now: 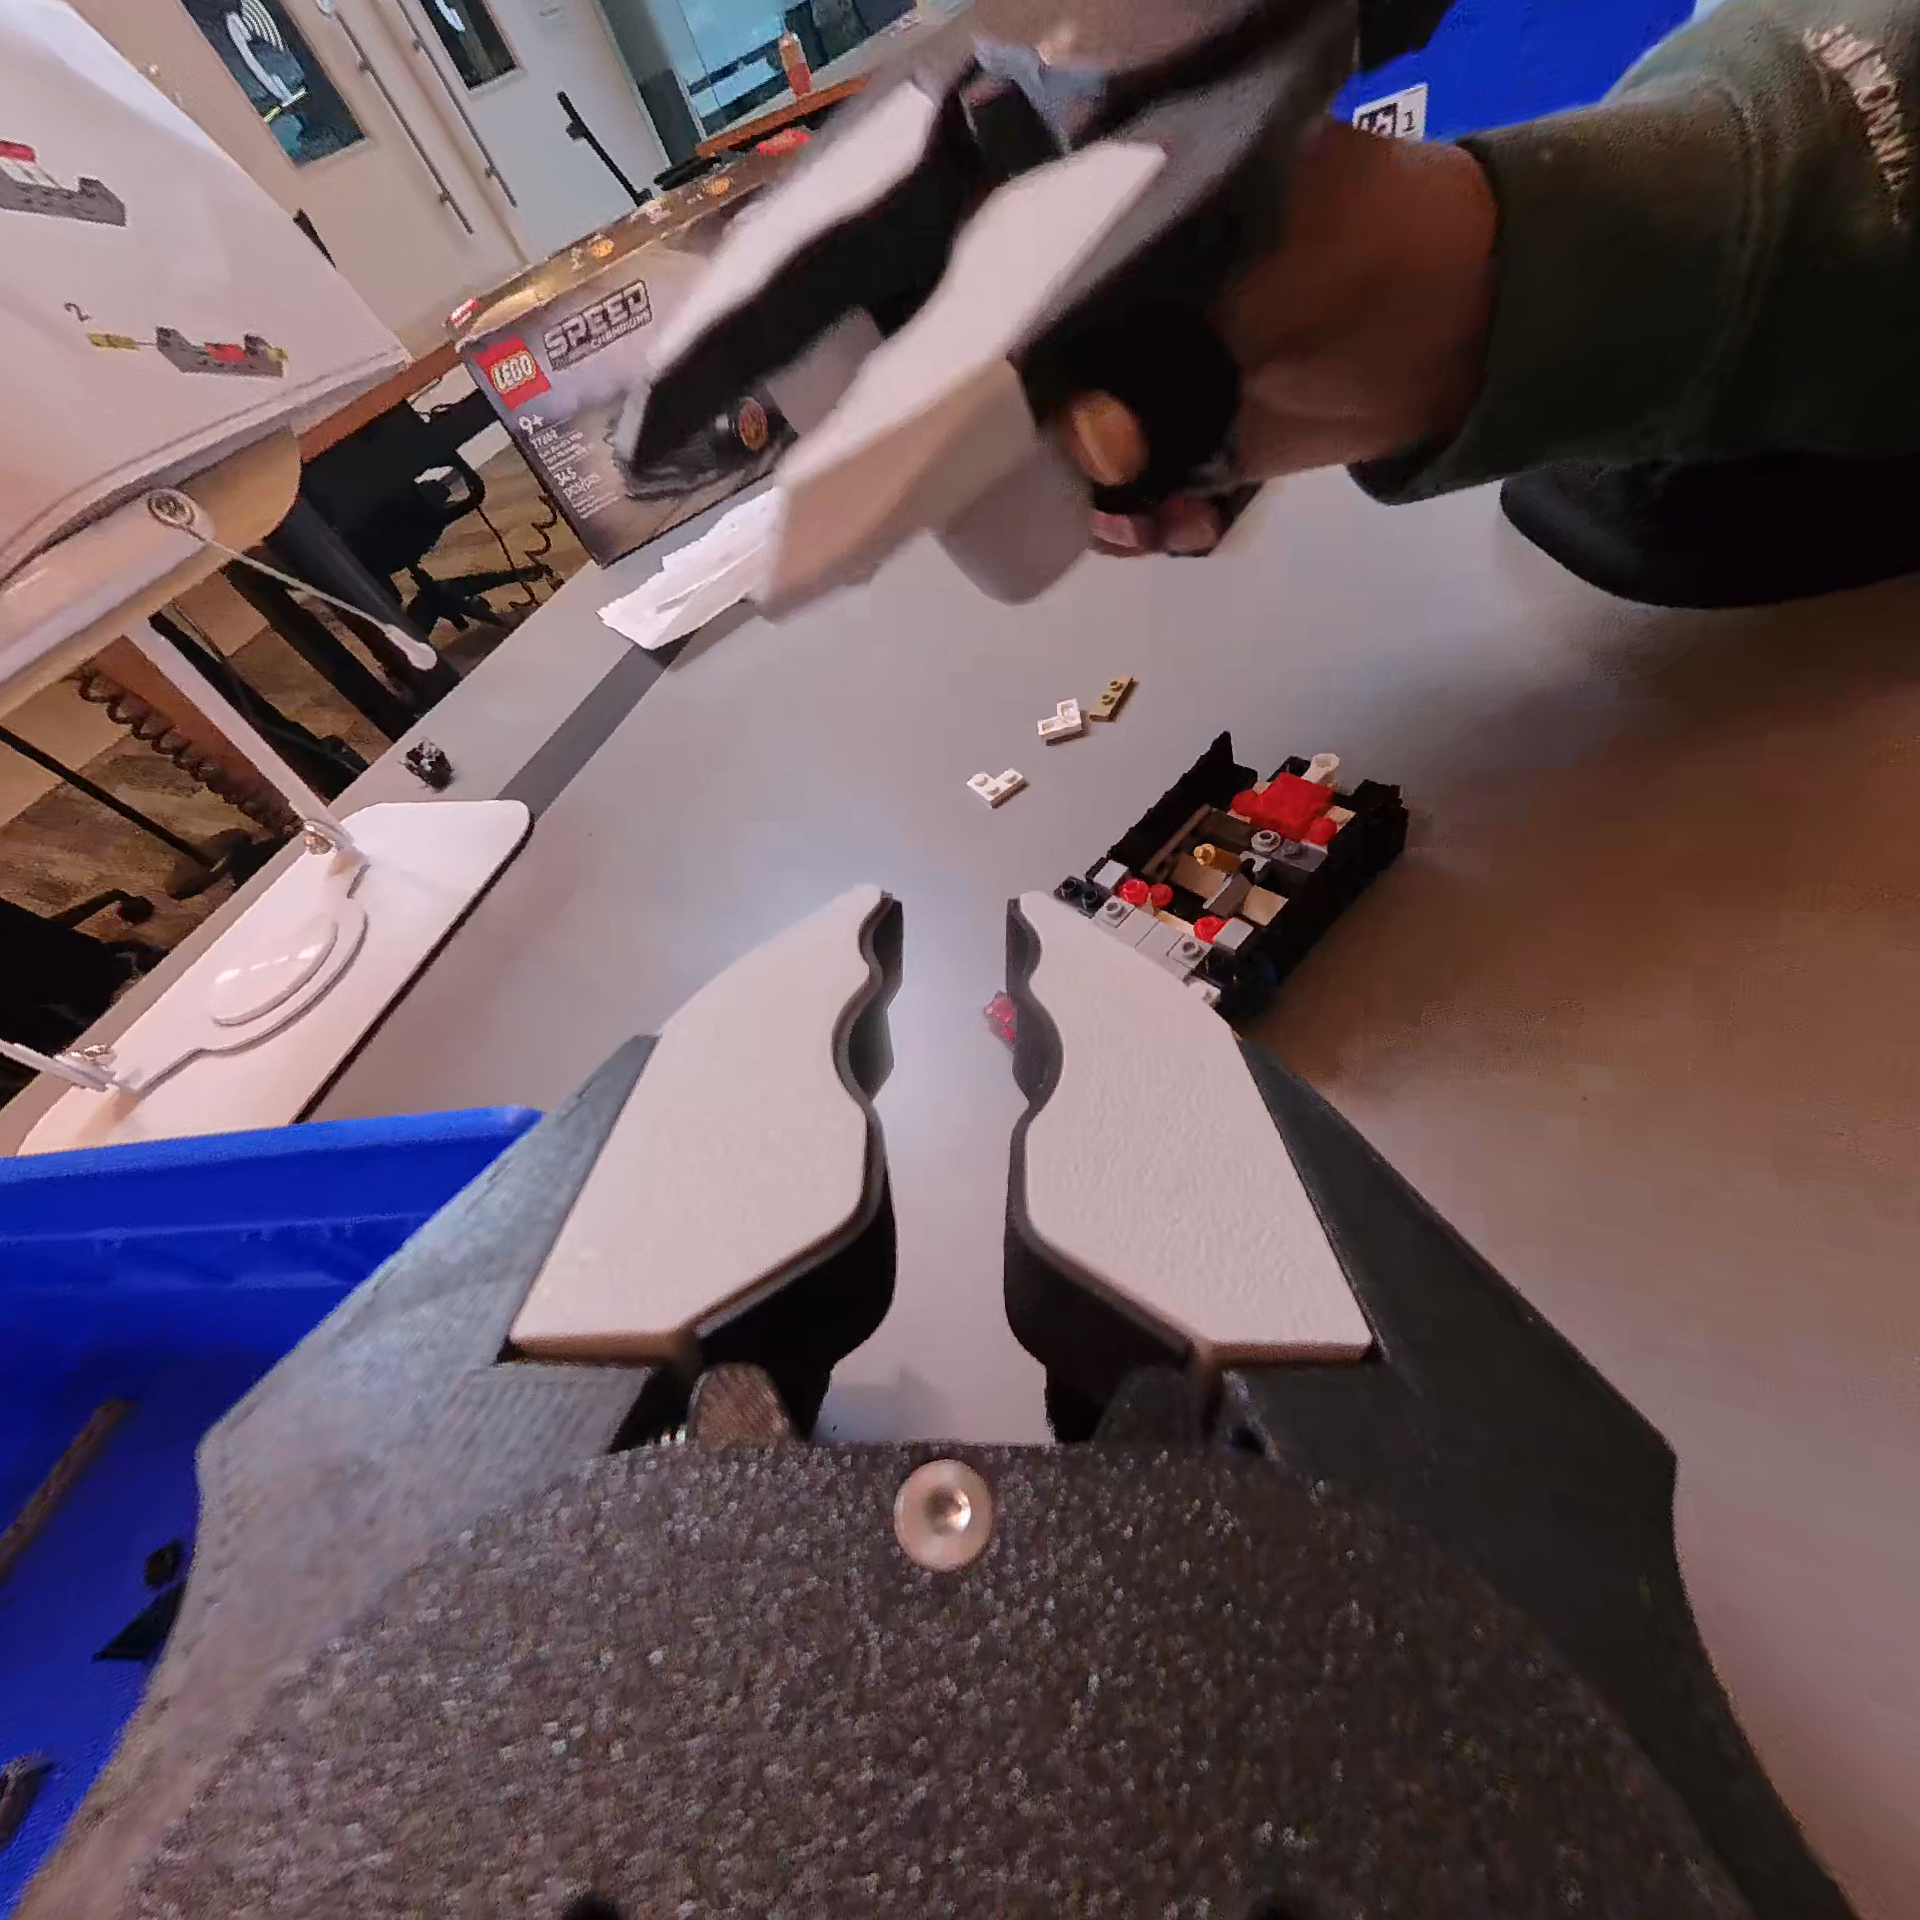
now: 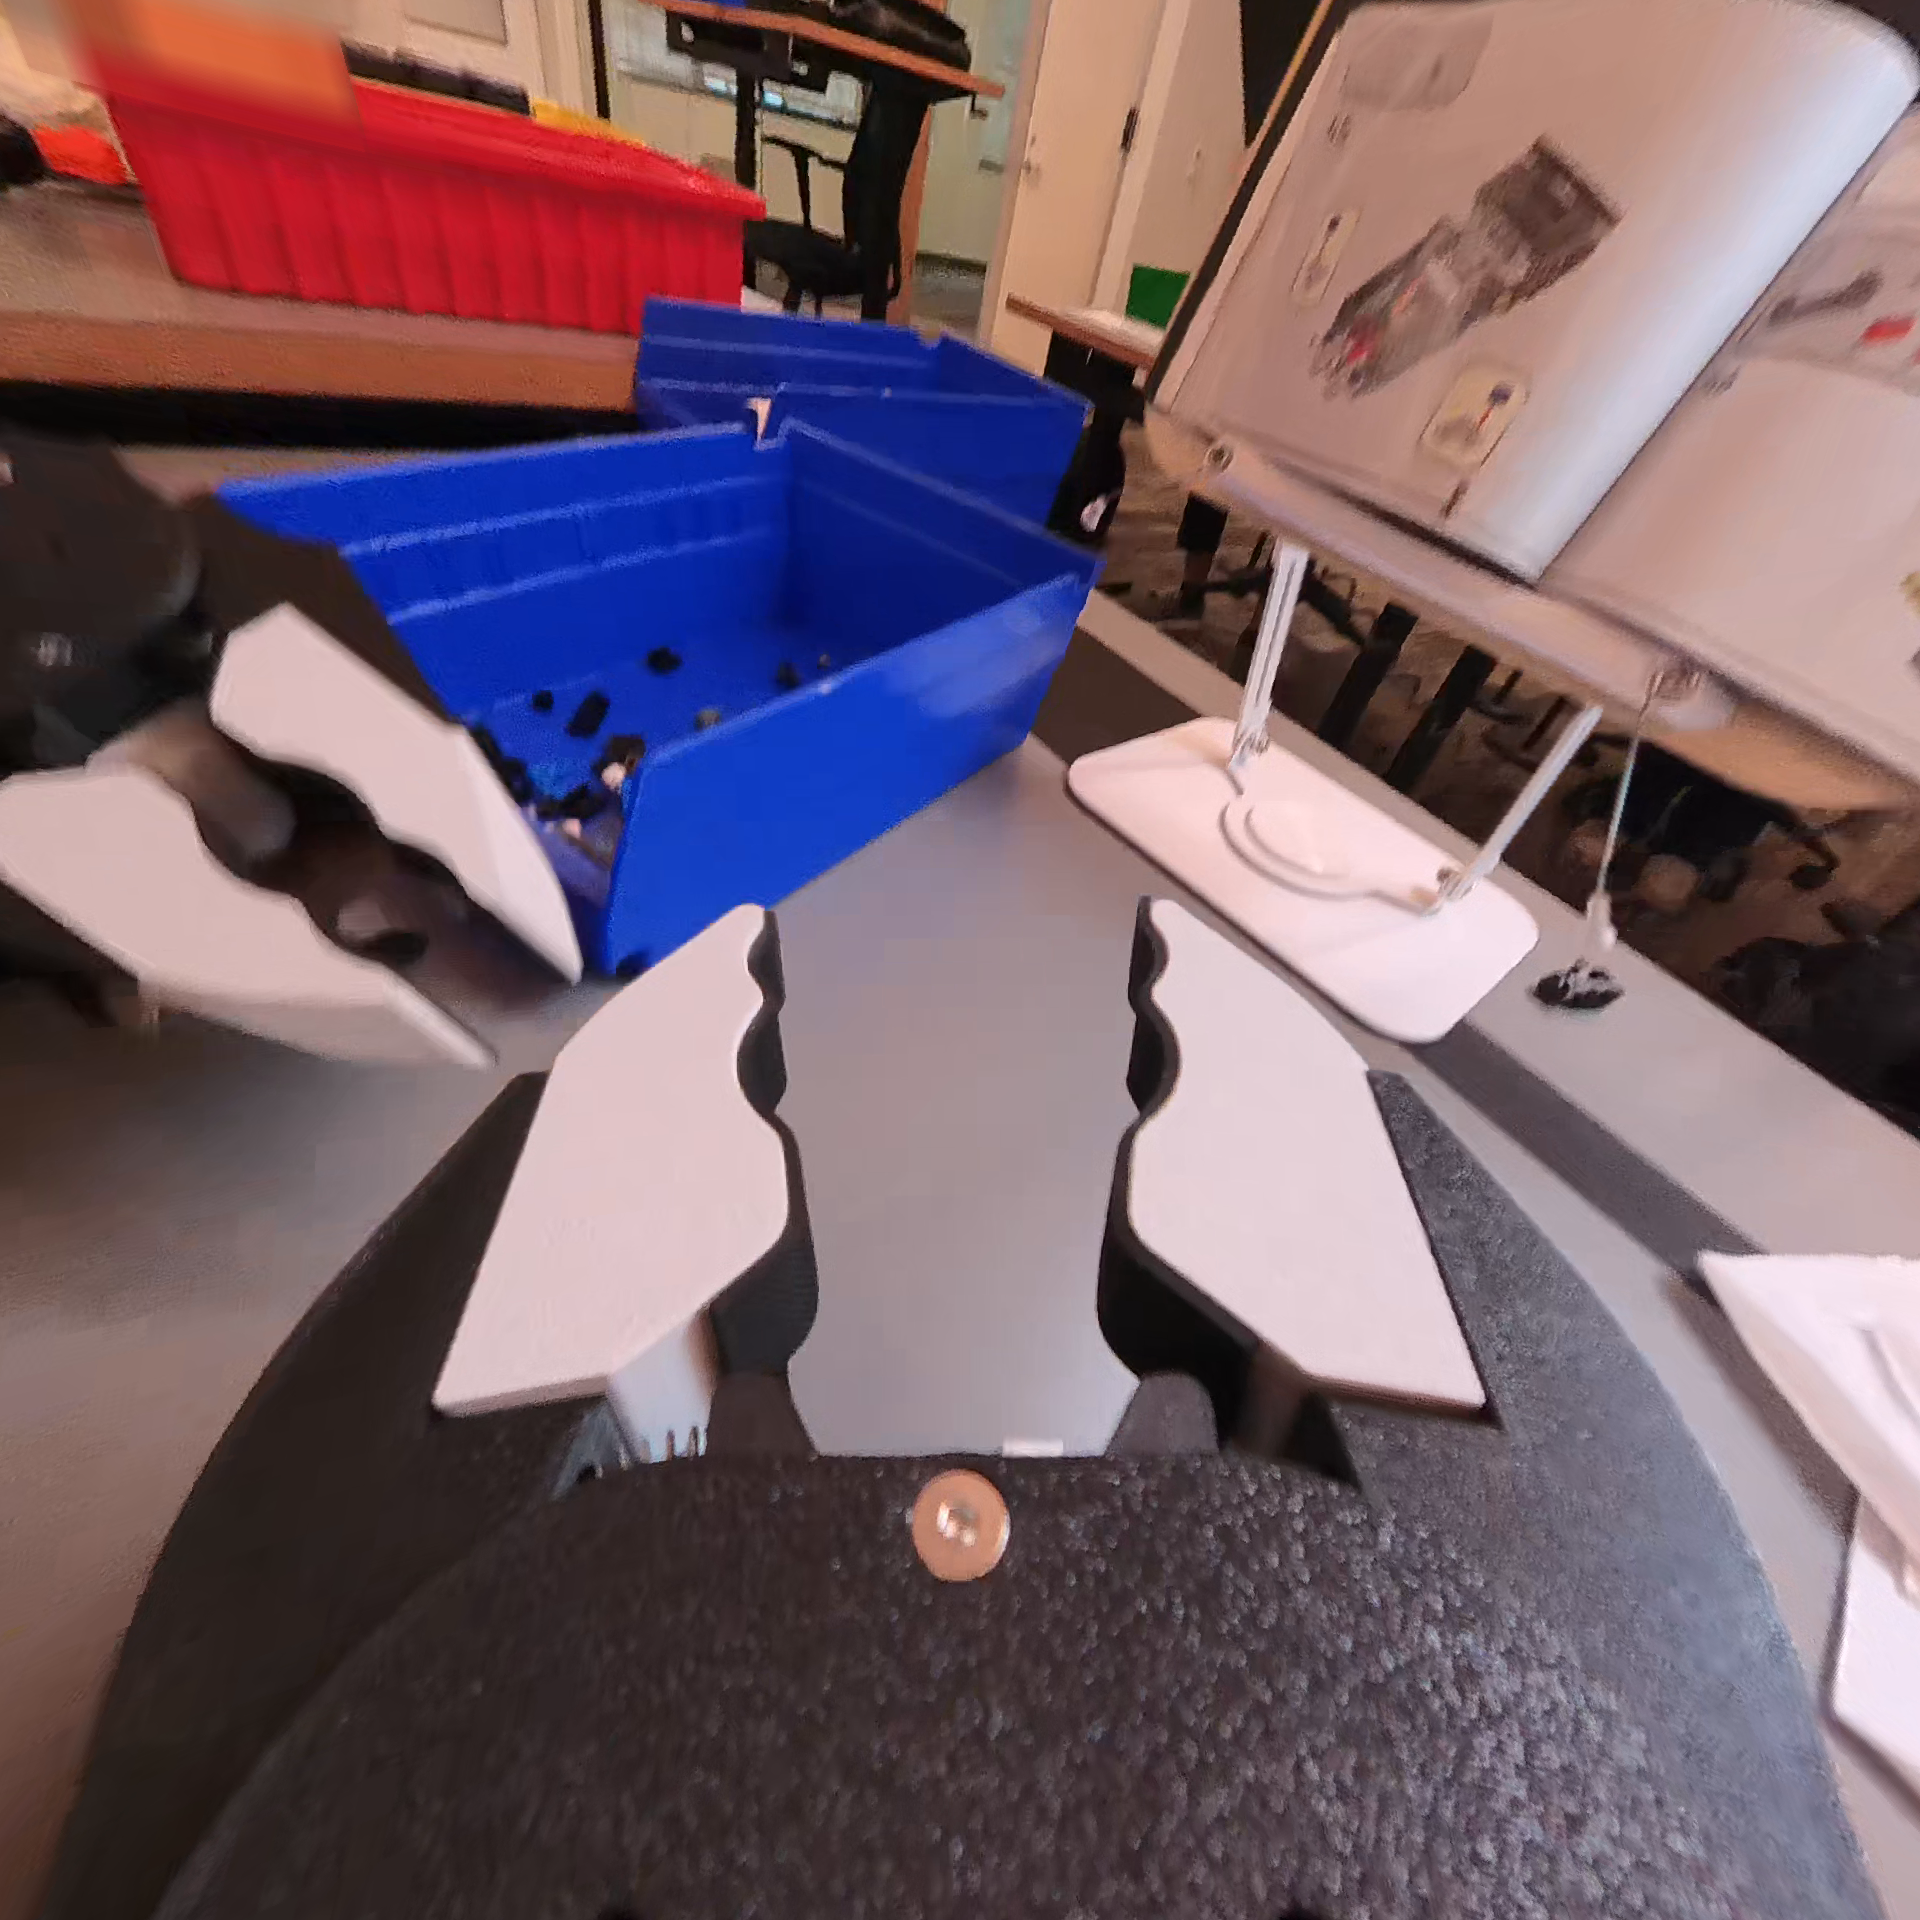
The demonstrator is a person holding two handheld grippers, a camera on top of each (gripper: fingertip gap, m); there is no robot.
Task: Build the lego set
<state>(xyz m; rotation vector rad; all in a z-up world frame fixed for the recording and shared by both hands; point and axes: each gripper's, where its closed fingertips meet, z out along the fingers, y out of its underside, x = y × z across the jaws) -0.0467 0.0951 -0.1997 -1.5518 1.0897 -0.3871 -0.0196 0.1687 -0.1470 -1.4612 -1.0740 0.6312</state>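
Grey worktop [image 1: 1455,1195] filled the left wrist view, where the left hand-held gripper [image 1: 954,925] hung with a narrow gap between its fingers, holding nothing. Just right of its tips sat the black partly built lego model [image 1: 1247,873], with three small L-shaped plates [image 1: 1060,720] beyond it. Above, the right hand-held gripper [image 1: 717,520] hovered blurred, gripped by a hand [image 1: 1340,312].

From the right wrist view, that gripper's fingers stood wide apart and empty. A blue bin [image 2: 831,769] of small dark pieces lay ahead, and an instruction booklet [image 2: 1507,260] rested on a white stand [image 2: 1309,883].
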